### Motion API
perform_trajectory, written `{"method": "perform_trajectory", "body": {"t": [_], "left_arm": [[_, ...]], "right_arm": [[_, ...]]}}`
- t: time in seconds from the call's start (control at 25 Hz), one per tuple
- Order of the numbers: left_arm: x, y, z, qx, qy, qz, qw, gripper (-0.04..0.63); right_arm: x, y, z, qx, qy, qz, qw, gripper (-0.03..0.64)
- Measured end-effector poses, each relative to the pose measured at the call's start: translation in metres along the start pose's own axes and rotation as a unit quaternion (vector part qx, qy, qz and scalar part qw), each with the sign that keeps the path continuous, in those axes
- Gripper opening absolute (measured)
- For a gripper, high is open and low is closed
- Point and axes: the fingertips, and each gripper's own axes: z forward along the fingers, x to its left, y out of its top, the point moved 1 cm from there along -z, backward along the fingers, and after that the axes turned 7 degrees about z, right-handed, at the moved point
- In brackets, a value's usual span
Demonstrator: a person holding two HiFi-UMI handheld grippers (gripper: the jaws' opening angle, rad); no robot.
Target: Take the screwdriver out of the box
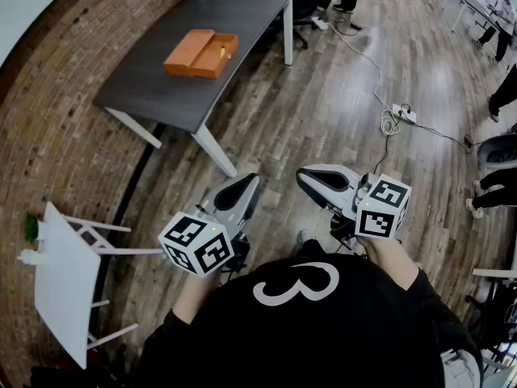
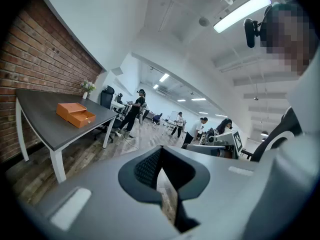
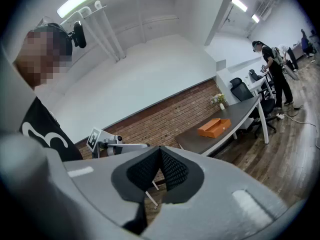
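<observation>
Near my chest, the left hand-held gripper (image 1: 245, 186) and the right hand-held gripper (image 1: 308, 177) sit side by side above the wooden floor (image 1: 323, 95), apart from each other and both pointing away from me. Left hand-held gripper: pads drawn fully together, nothing between them. Right hand-held gripper: pads likewise meet at the tips, nothing between them. Neither touches any object.

To my near left stands a small white table (image 1: 65, 289), well clear of both tools. A power strip (image 1: 404, 113) with its cable lies on the floor to the far right.

Far left, against the brick wall (image 1: 48, 120), stands the dark grey table (image 1: 234, 23). The orange box (image 1: 202, 53) rests on it toward its near end, lying open, well apart from both hand-held grippers. I cannot make out the screwdriver inside the box from this distance. A small potted plant (image 2: 87, 86) stands at the table's far end. Several people stand in the far part of the room.
</observation>
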Motion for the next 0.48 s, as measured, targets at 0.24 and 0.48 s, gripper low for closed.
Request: {"method": "perform_trajectory", "body": {"t": [0.24,0.48], "left_arm": [[0.007,-0.002,0.024,0.009,0.005,-0.005,0.9999,0.015],[0.012,0.005,0.055,0.012,0.009,-0.009,0.9998,0.015]], "right_arm": [[-0.025,0.009,-0.003,0.001,0.000,0.008,1.000,0.002],[-0.053,0.026,-0.009,-0.002,0.001,0.018,1.000,0.002]]}}
